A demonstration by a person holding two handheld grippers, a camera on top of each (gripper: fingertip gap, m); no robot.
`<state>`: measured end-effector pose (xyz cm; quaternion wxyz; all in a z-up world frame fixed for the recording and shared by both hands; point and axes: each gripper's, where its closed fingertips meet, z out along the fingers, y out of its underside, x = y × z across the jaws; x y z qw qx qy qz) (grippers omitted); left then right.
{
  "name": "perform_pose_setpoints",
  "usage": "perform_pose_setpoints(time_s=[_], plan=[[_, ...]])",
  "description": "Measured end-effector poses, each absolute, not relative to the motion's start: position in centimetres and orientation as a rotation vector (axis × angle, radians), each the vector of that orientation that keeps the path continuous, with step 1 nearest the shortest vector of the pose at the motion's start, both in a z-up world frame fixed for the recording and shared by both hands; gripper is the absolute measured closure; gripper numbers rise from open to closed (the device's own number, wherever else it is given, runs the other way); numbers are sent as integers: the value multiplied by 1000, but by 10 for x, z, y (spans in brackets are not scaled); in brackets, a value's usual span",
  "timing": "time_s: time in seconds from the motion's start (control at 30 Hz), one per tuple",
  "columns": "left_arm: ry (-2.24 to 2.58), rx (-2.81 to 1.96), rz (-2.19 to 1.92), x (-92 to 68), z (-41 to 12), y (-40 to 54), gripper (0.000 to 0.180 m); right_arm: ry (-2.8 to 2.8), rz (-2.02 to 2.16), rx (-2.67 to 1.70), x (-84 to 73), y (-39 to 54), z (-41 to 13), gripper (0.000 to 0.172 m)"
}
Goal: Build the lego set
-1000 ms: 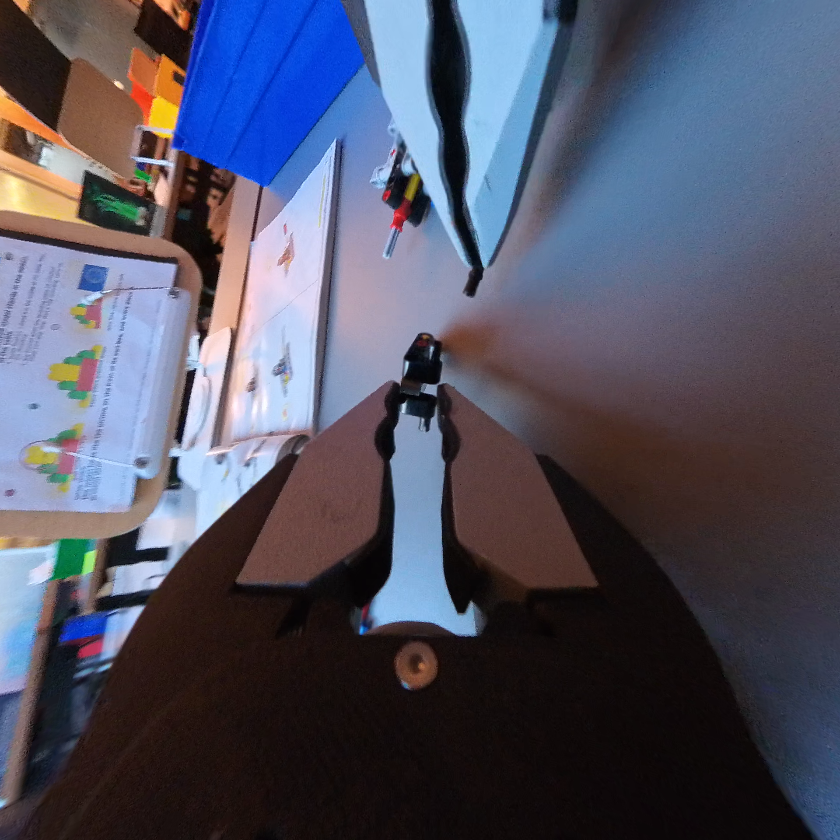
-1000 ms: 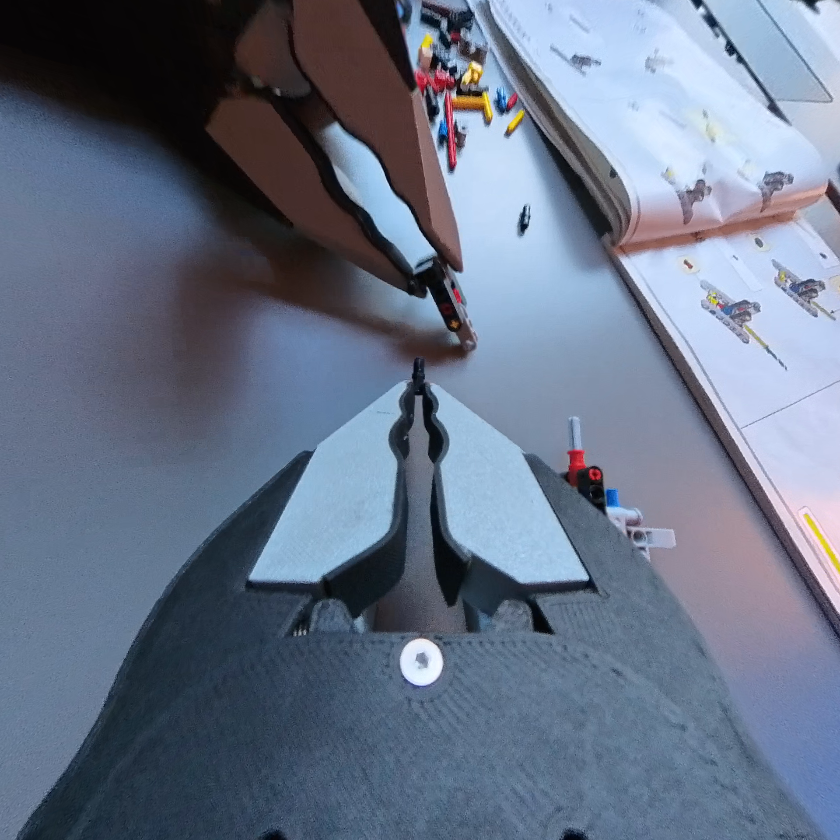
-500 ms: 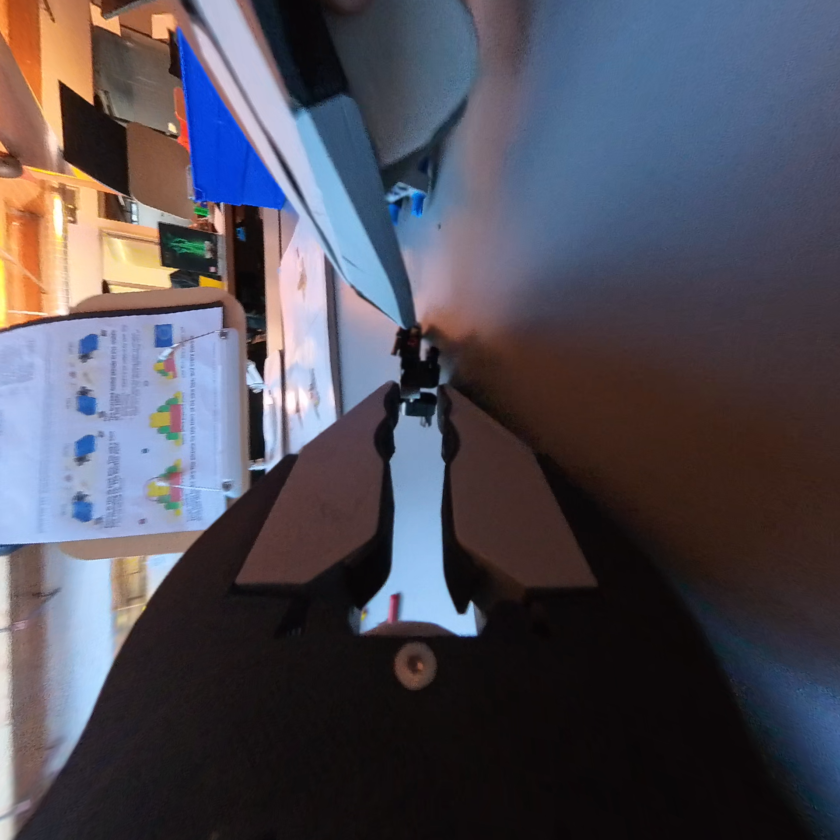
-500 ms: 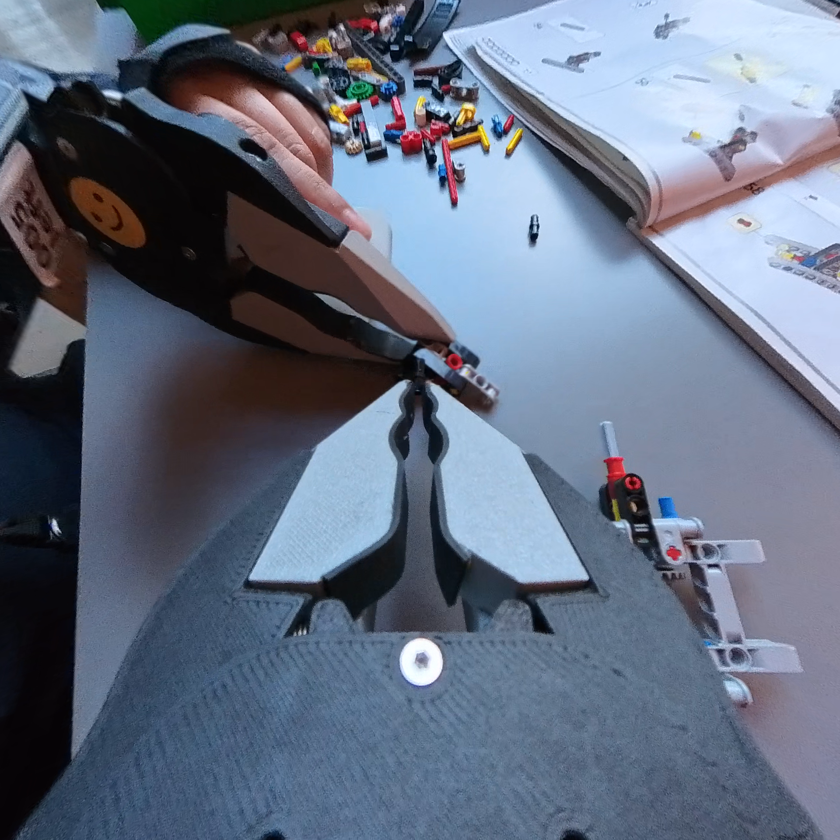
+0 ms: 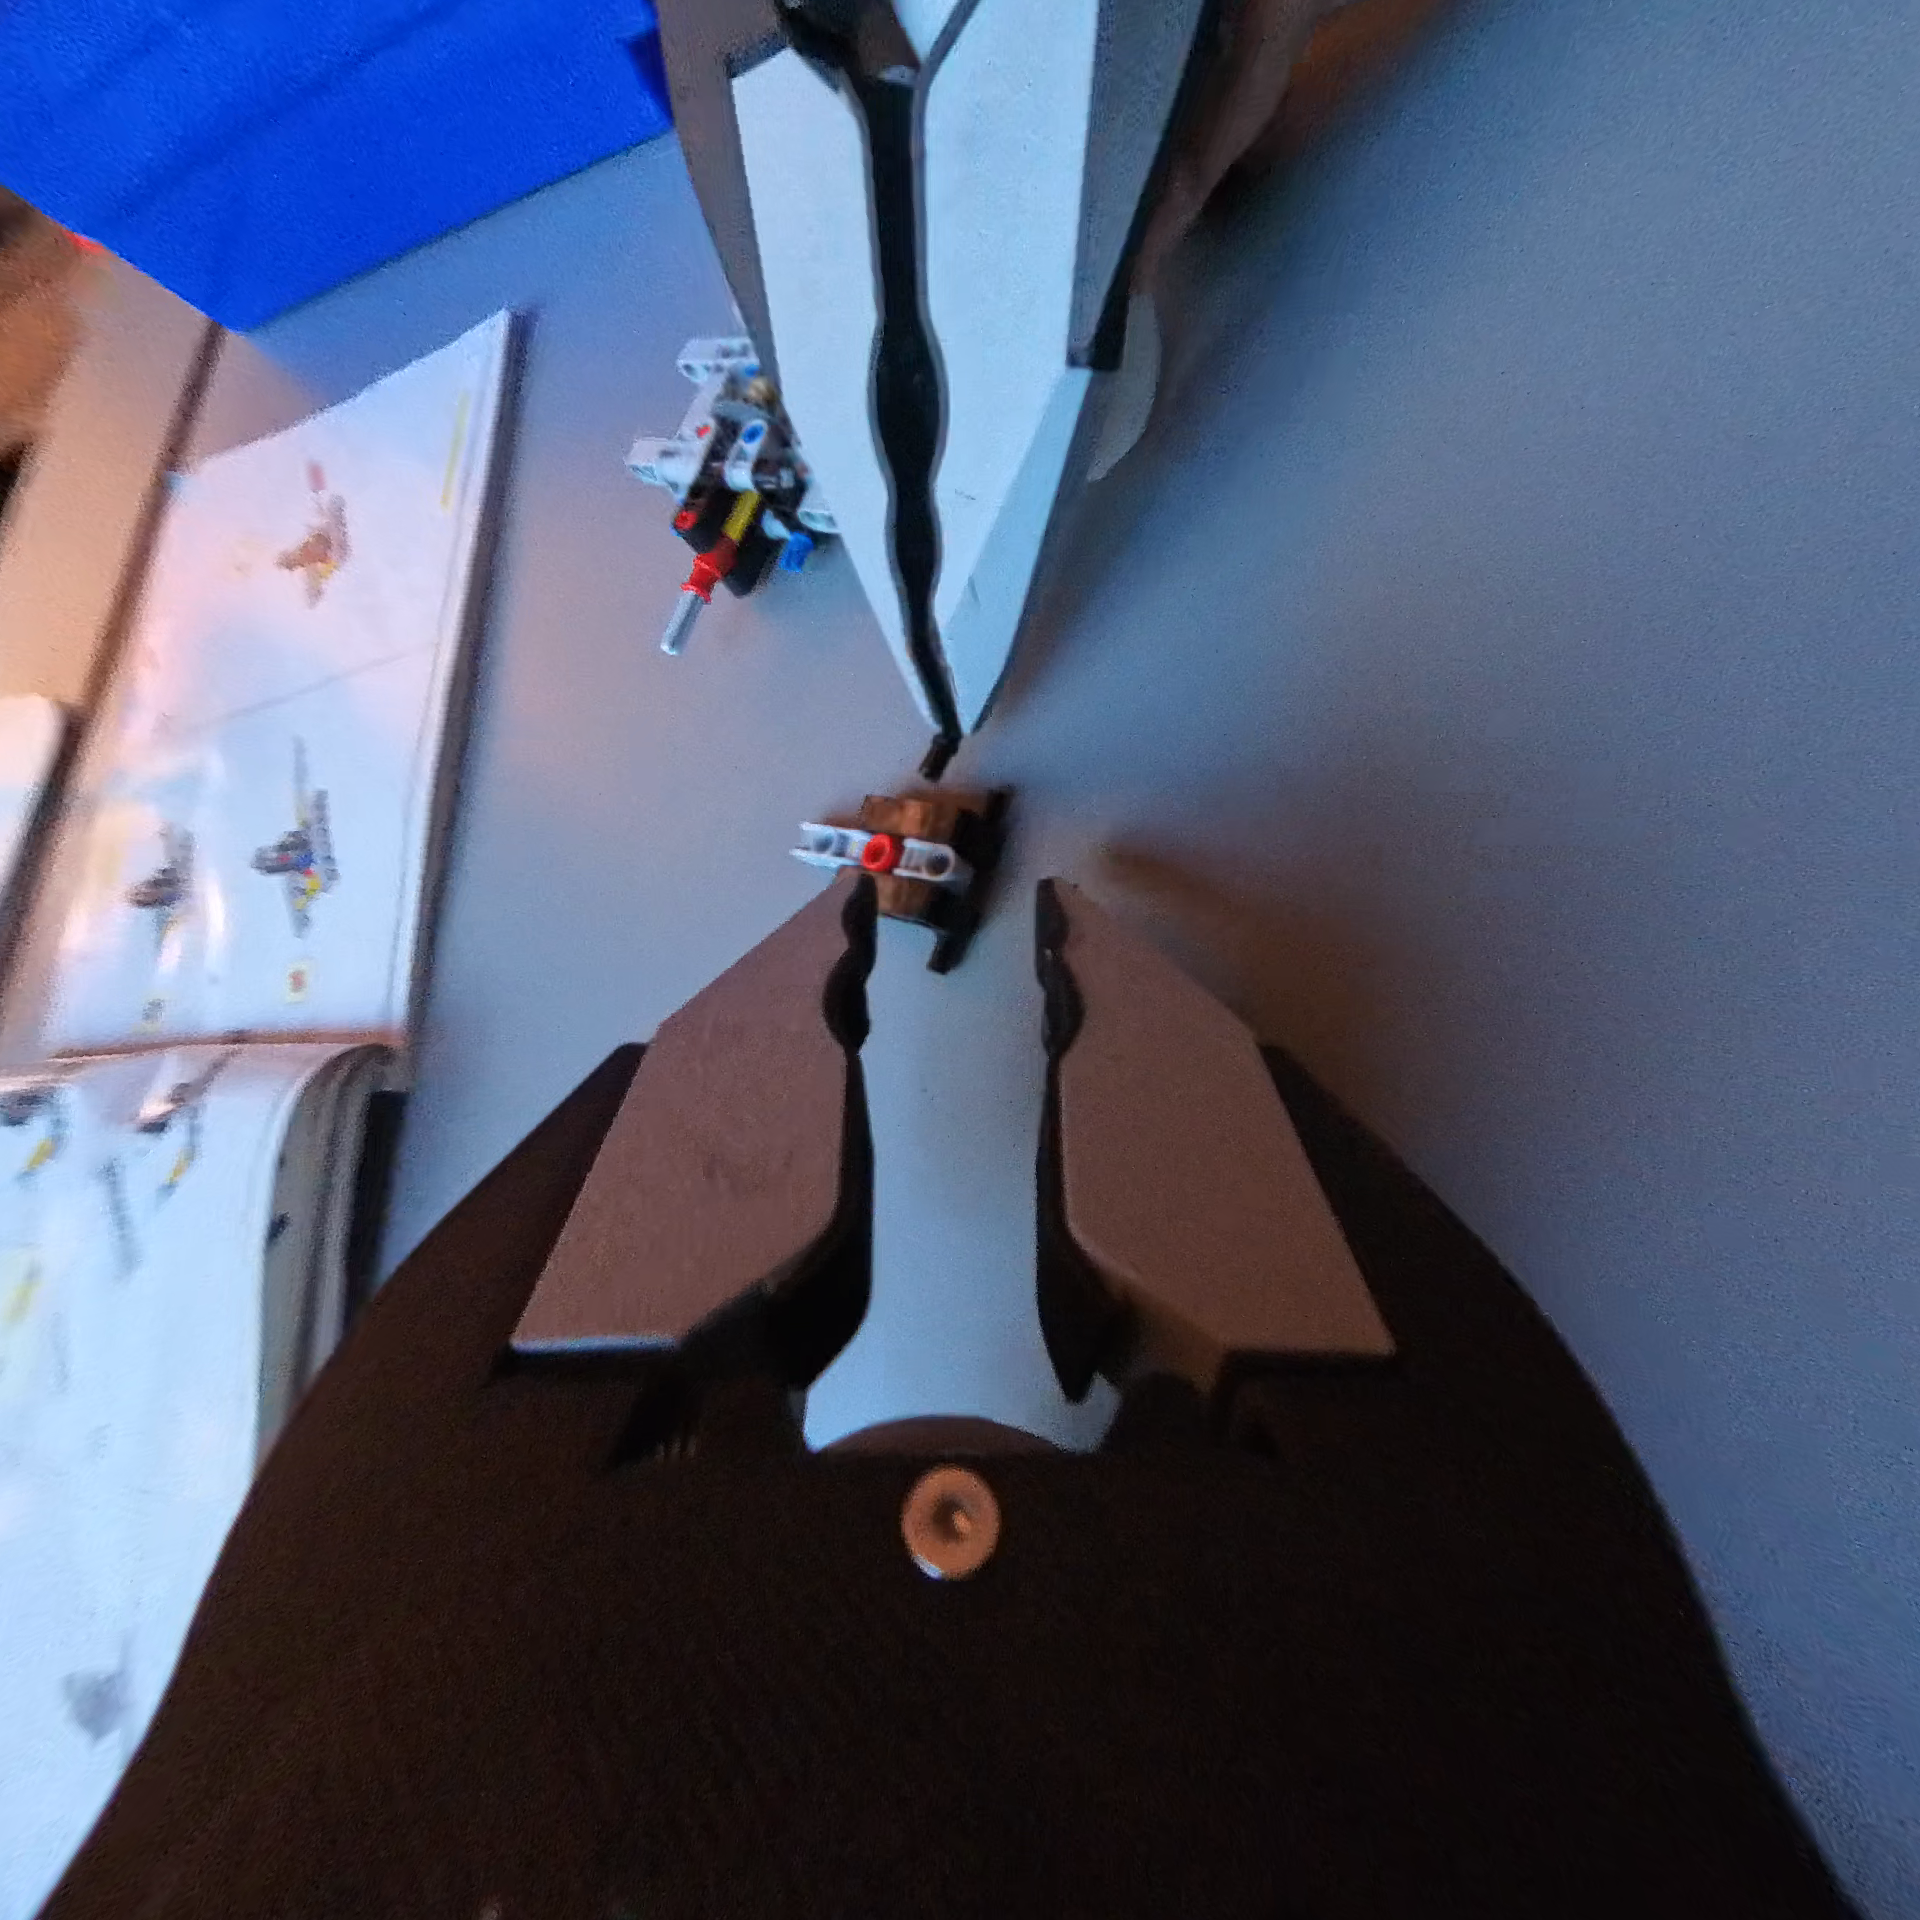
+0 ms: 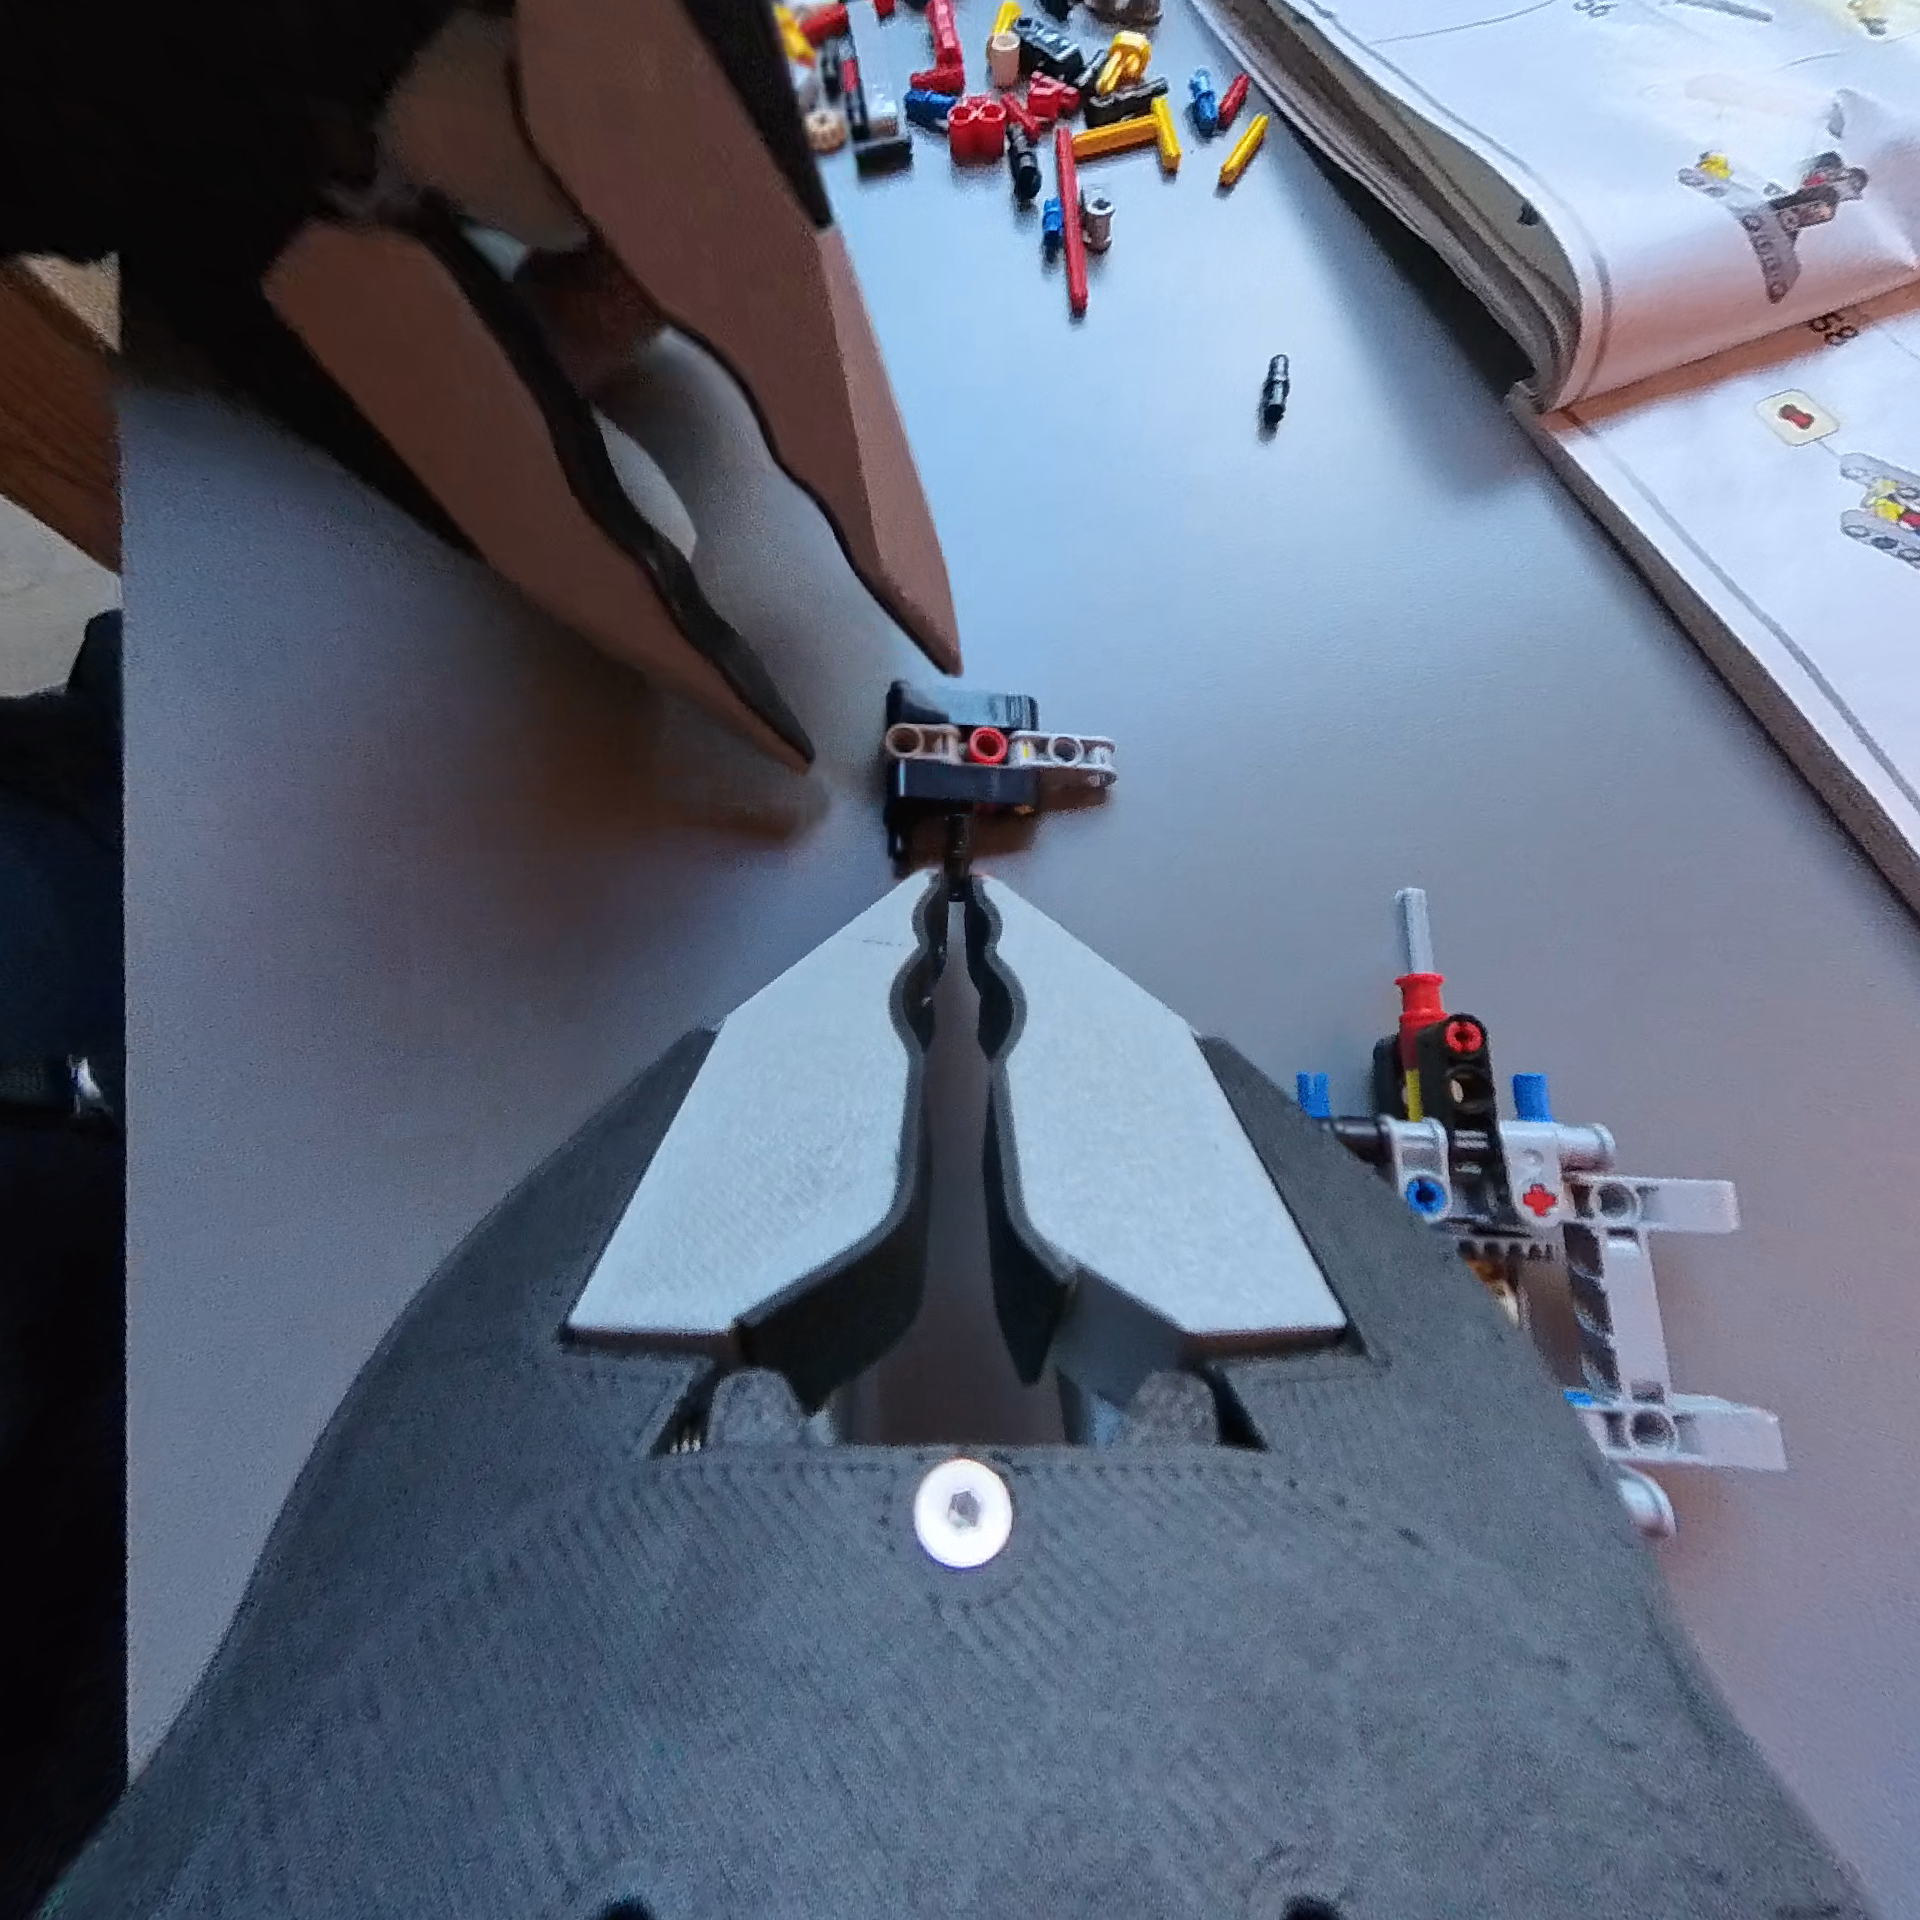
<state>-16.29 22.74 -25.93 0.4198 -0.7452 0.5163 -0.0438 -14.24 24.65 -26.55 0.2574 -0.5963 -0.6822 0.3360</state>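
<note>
My left gripper [image 5: 954,894] is open, and nothing is pressed between its brown fingers. A small assembly [image 5: 914,862] of a black part, a grey beam and a red pin lies on the grey table just ahead of its fingertips. It also shows in the right wrist view [image 6: 987,758]. My right gripper [image 6: 954,883] is shut on a small black pin [image 6: 956,842] that sticks out of its tips toward the assembly's black part. The left wrist view shows the right gripper [image 5: 951,727] coming from the top with the pin [image 5: 938,756]. The right wrist view shows the left gripper [image 6: 883,712] open beside the assembly.
A larger grey assembly [image 6: 1507,1174] with red and blue pins lies to the right of my right gripper. An open instruction booklet [image 6: 1662,208] lies at the far right. A pile of loose coloured pieces [image 6: 1039,94] and a lone black pin [image 6: 1275,390] lie farther off. A blue bin [image 5: 312,135] stands beyond. My two grippers' fingertips are within a few centimetres of each other.
My left gripper has opened and let go of the small assembly, which now lies on the table. My right gripper stays shut on the black pin, close to the assembly.
</note>
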Motion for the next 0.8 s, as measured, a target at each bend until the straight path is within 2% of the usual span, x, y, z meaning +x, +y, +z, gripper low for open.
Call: perform_pose_setpoints(time_s=[0.17, 0.3, 0.37, 0.63, 0.8], plan=[[1287, -1929, -137, -175, -261, 236, 170, -1911, 932, -1600, -141, 237, -268, 172], [1281, -1935, -235, -171, -259, 237, 170, -1925, 895, -1597, -143, 236, -271, 172], [1280, -1929, -245, -170, -256, 238, 162, -1915, 916, -1610, -143, 236, -270, 172], [1303, -1823, -245, -153, -239, 235, 171, -1857, 1033, -1609, -144, 235, -255, 172], [1380, -1738, -150, -146, -242, 232, 168, -1829, 1145, -1622, -143, 232, -248, 172]])
